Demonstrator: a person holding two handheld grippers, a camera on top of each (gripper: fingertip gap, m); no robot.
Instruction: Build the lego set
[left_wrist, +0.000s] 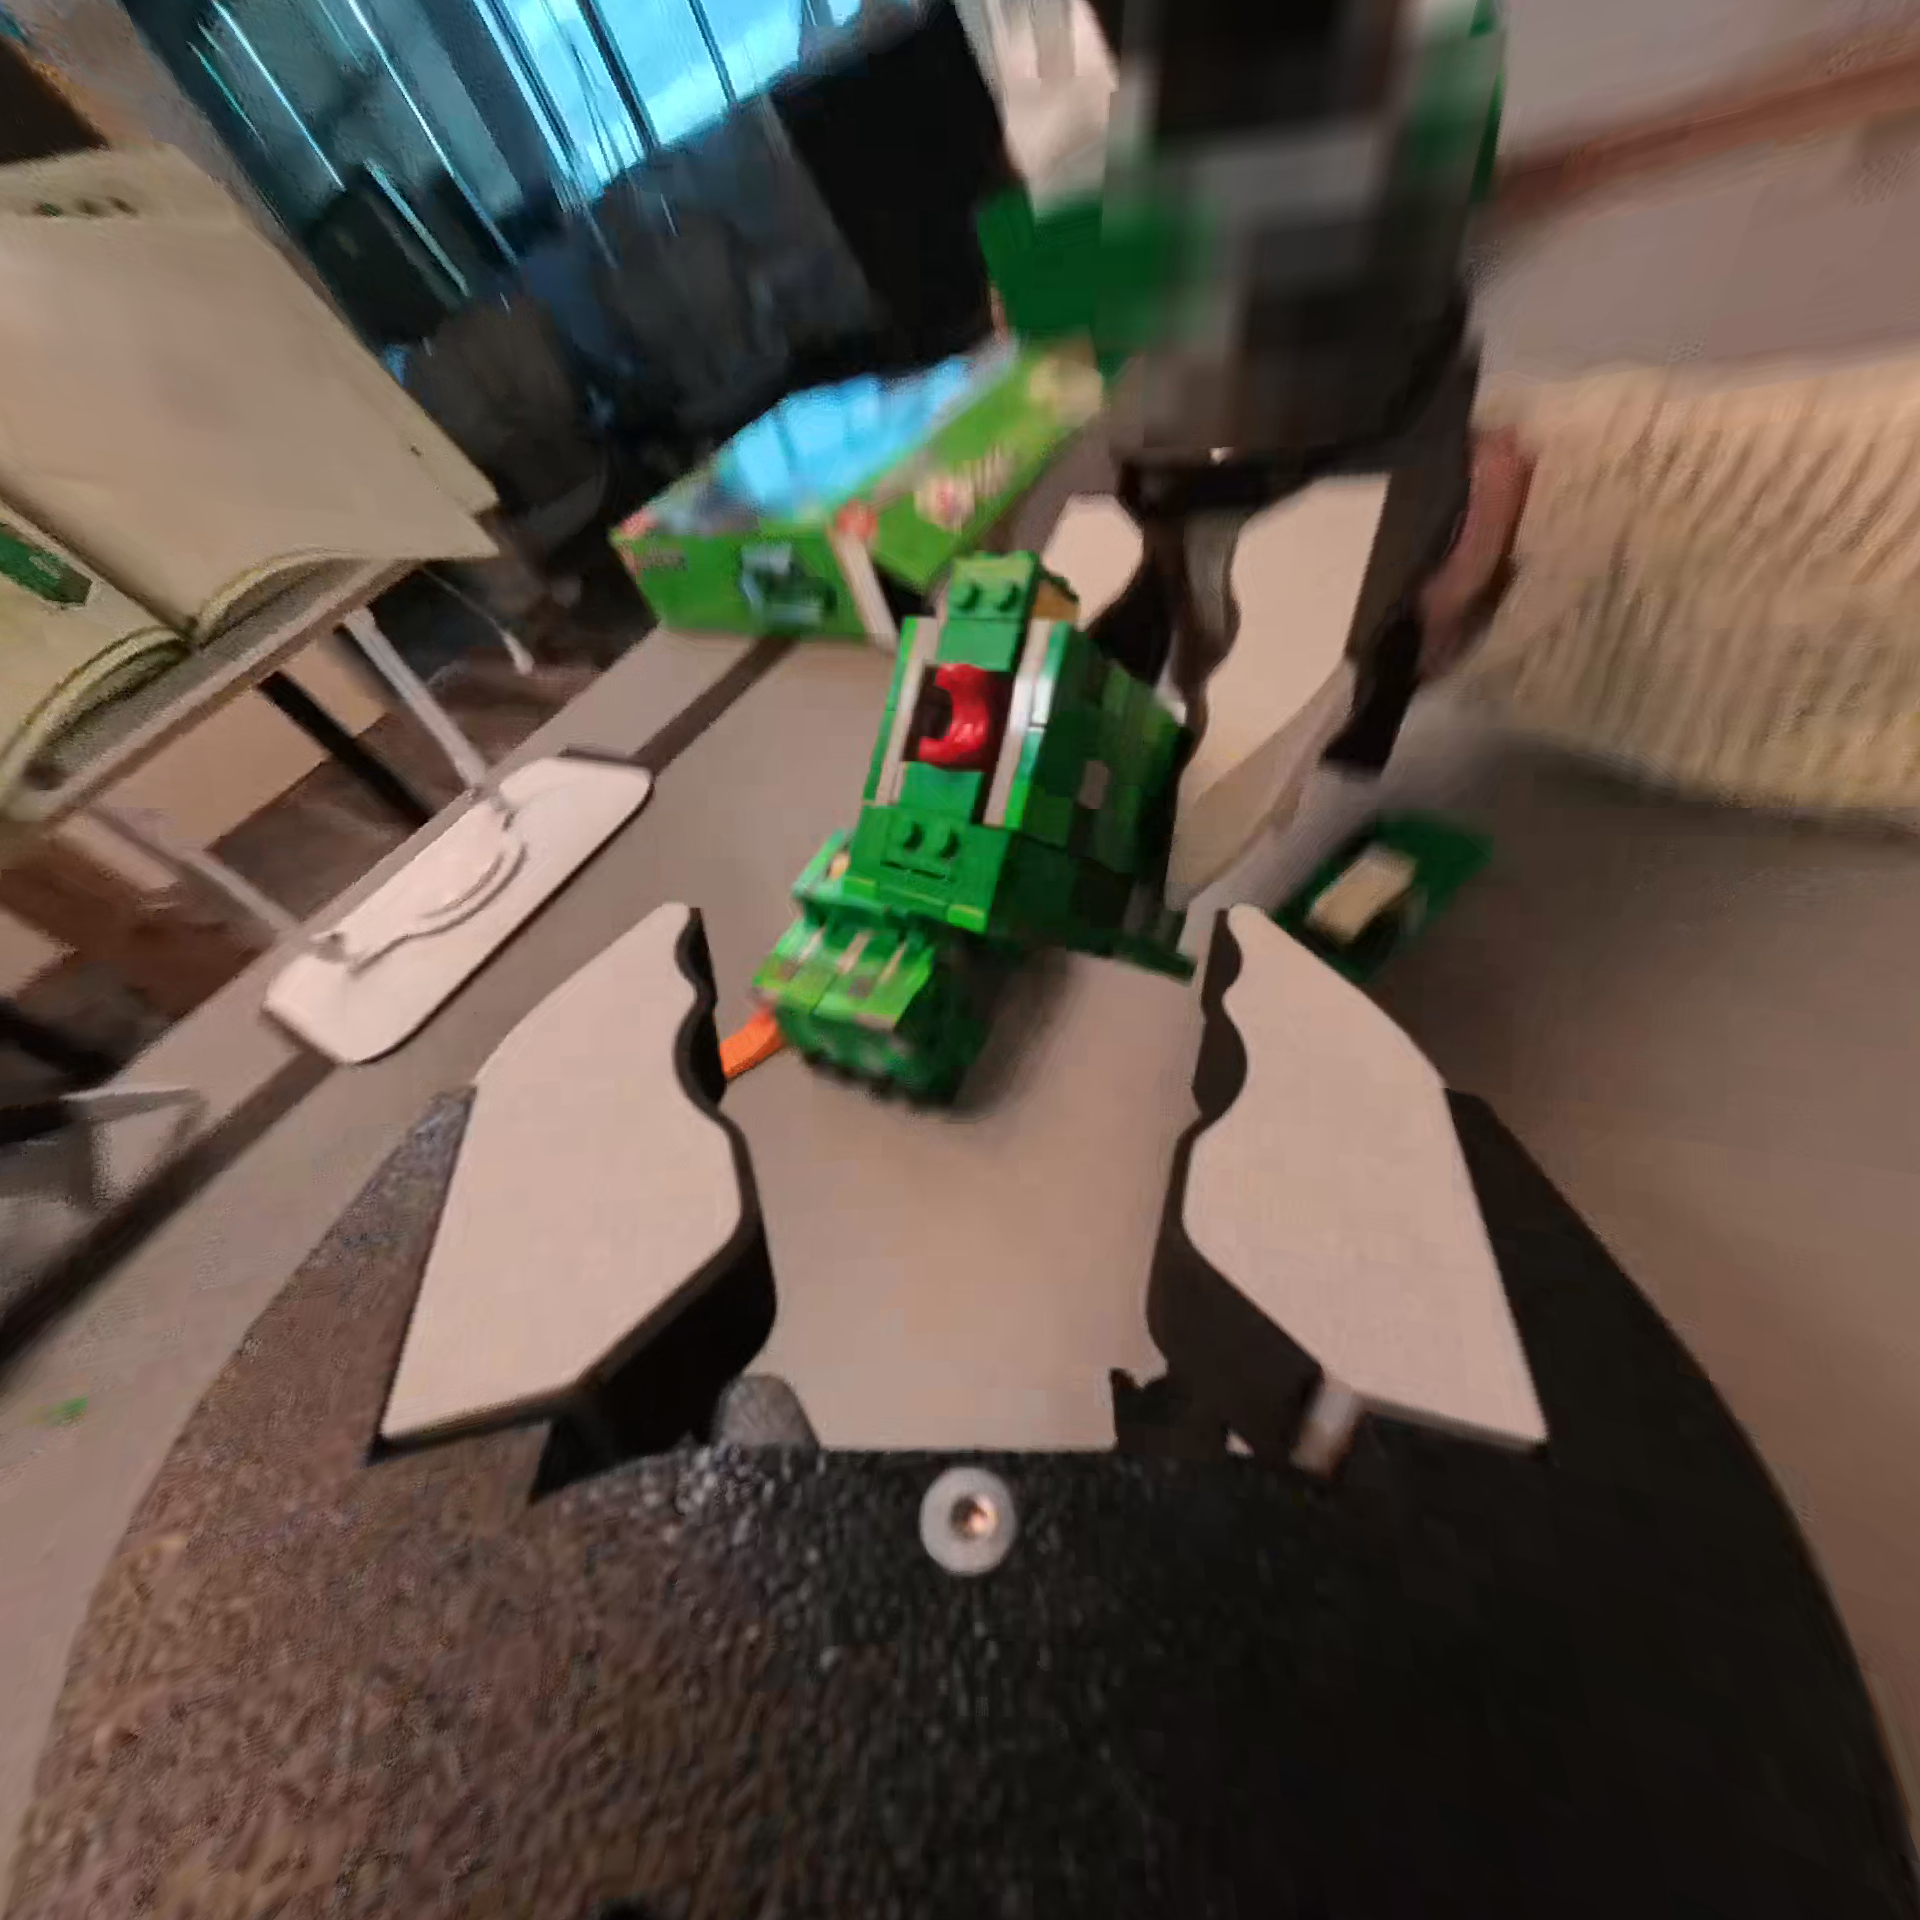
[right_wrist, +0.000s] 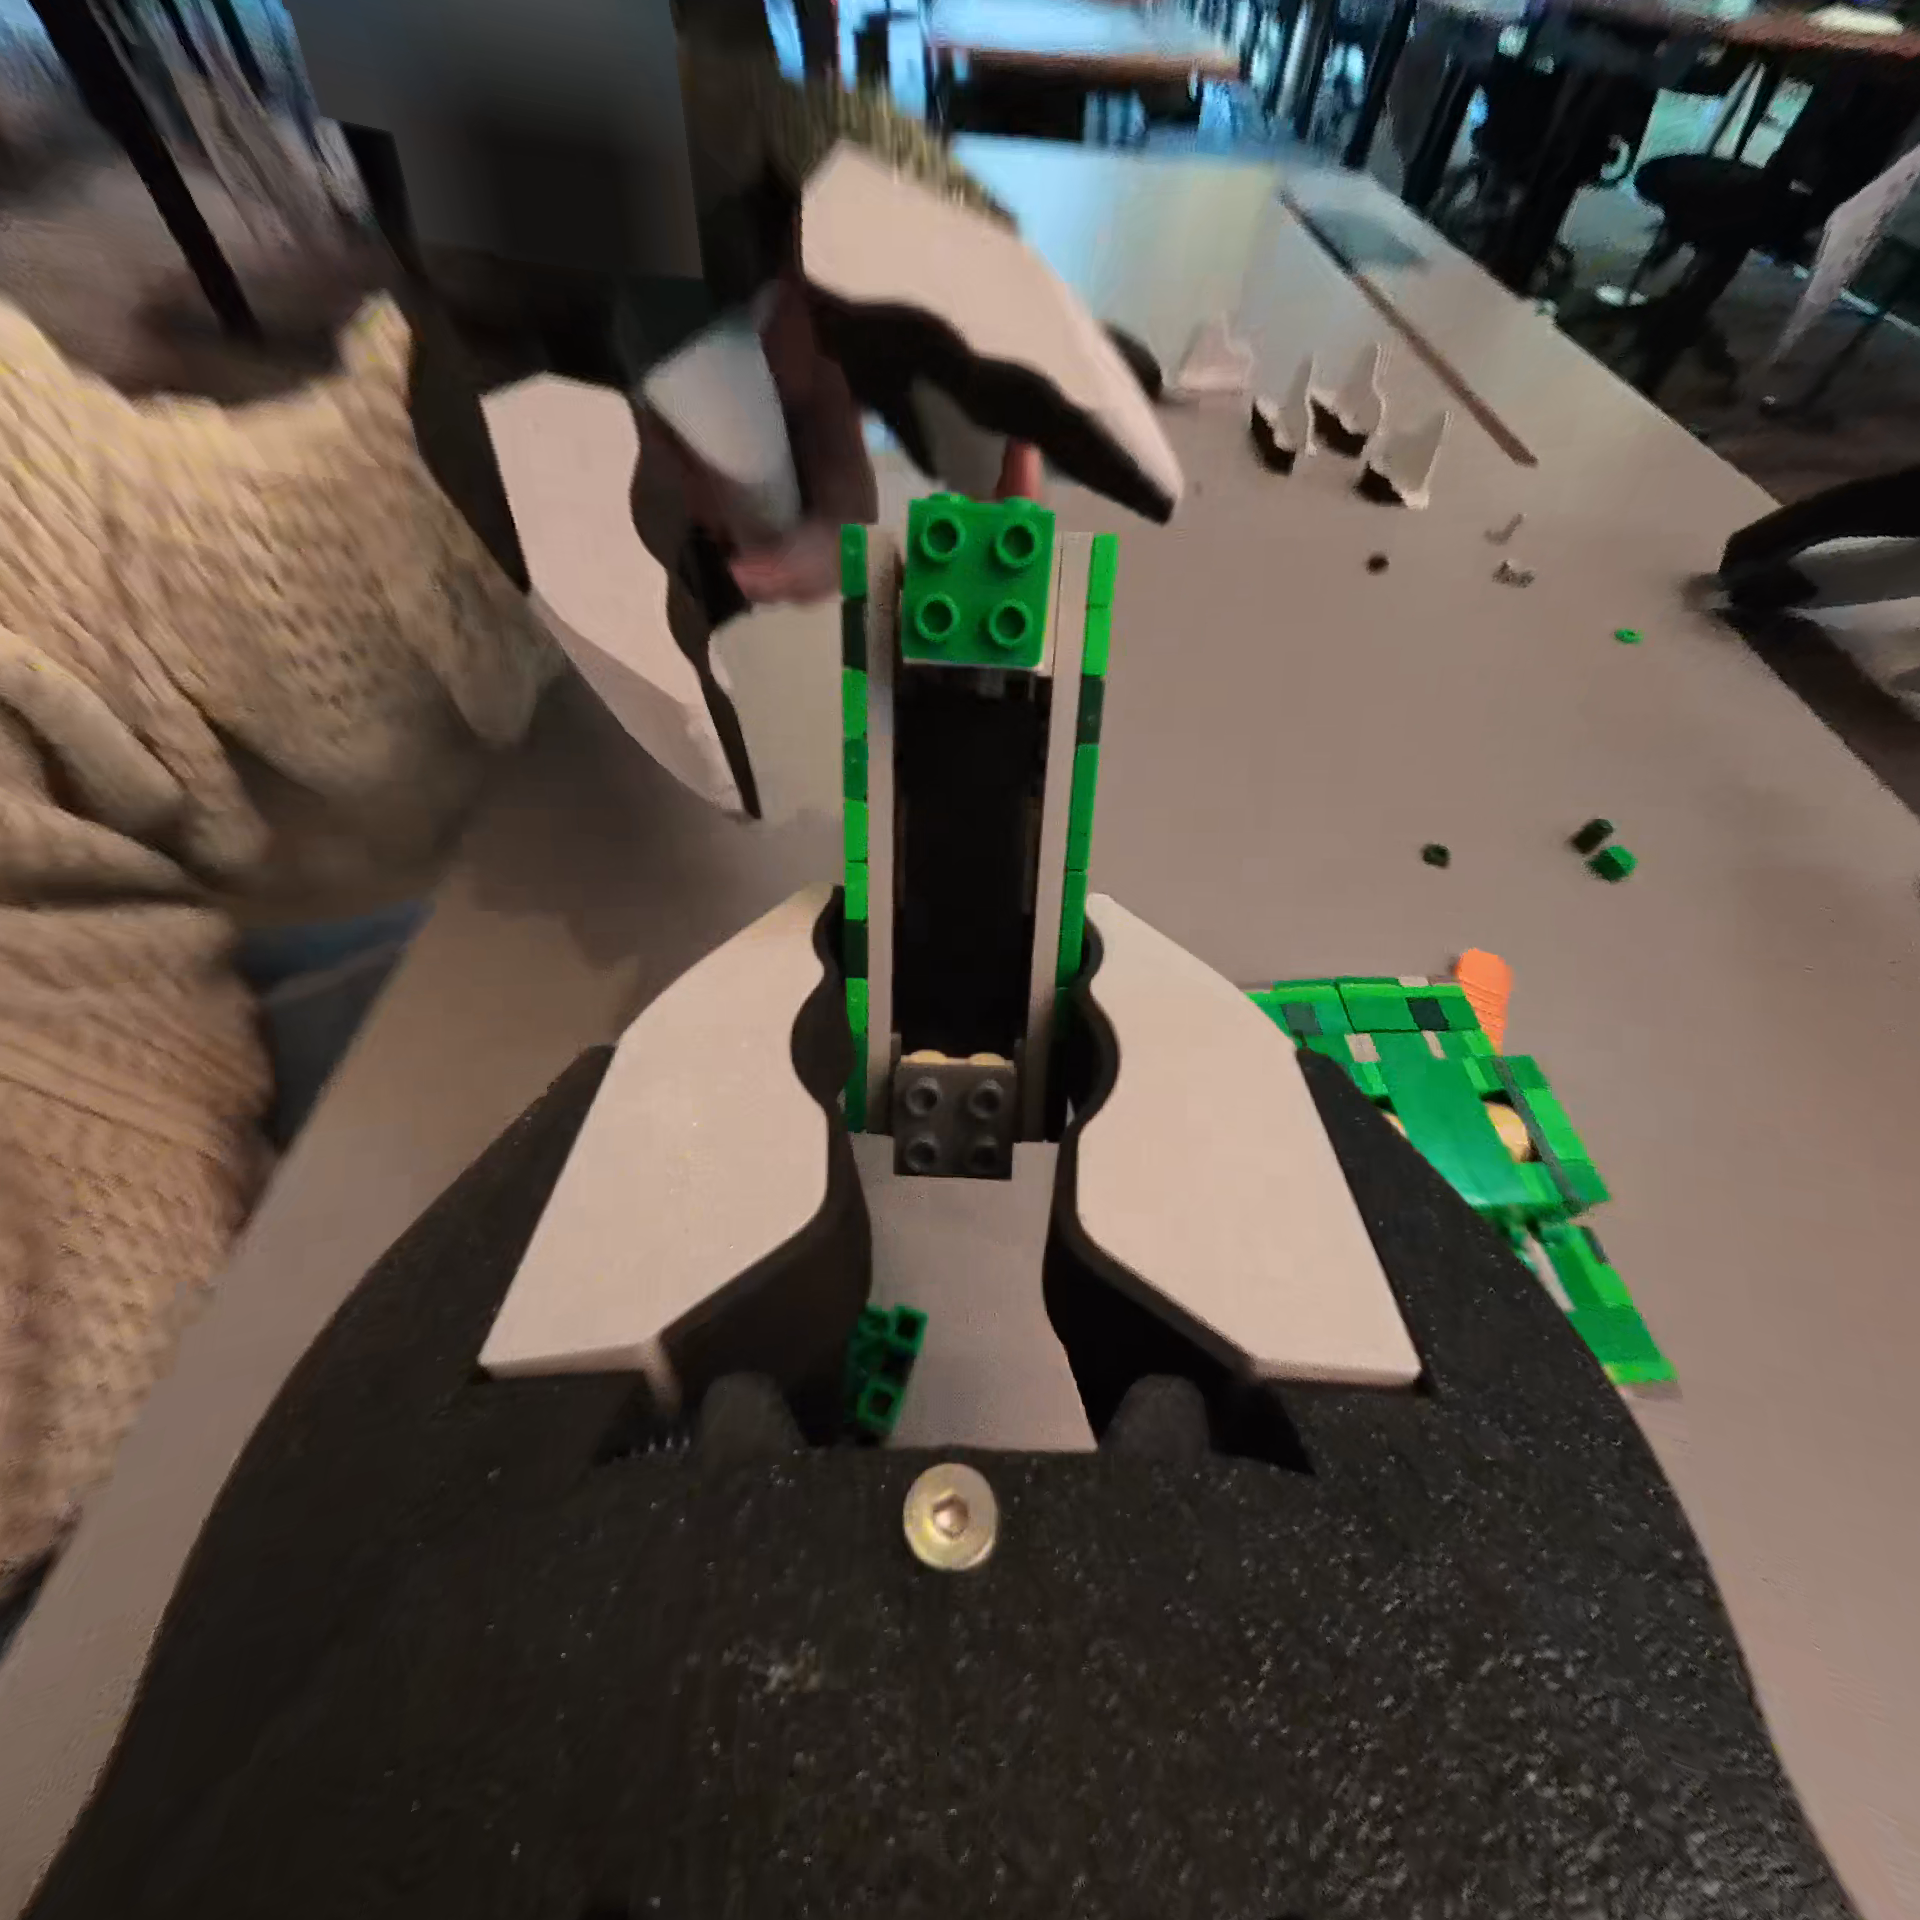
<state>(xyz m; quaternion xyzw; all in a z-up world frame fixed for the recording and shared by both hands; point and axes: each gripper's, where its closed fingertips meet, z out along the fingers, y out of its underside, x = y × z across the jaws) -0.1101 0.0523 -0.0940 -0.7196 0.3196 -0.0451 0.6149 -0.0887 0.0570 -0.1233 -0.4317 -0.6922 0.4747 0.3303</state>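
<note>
A green brick model (left_wrist: 997, 821) with a red part in a slot lies on the grey table, just beyond my left gripper (left_wrist: 956, 935), which is open and empty. An orange piece (left_wrist: 750, 1044) lies by its left fingertip. My right gripper (right_wrist: 961, 935) is shut on a long green, grey and black brick column (right_wrist: 971, 790) and holds it above the table. The model also shows at the right of the right wrist view (right_wrist: 1455, 1132). The left gripper's fingers (right_wrist: 956, 281) show spread behind the column. The right gripper (left_wrist: 1288, 644) appears blurred above the model.
A green set box (left_wrist: 831, 499) lies behind the model. A small green plate (left_wrist: 1371, 894) sits to its right. Loose small green bricks (right_wrist: 1605, 852) lie on the table, and a few (right_wrist: 883, 1371) lie under my right gripper. A person's cream sleeve (right_wrist: 156, 727) is at left. The right tips stand about 15 centimetres off the orange piece (left_wrist: 750, 1044).
</note>
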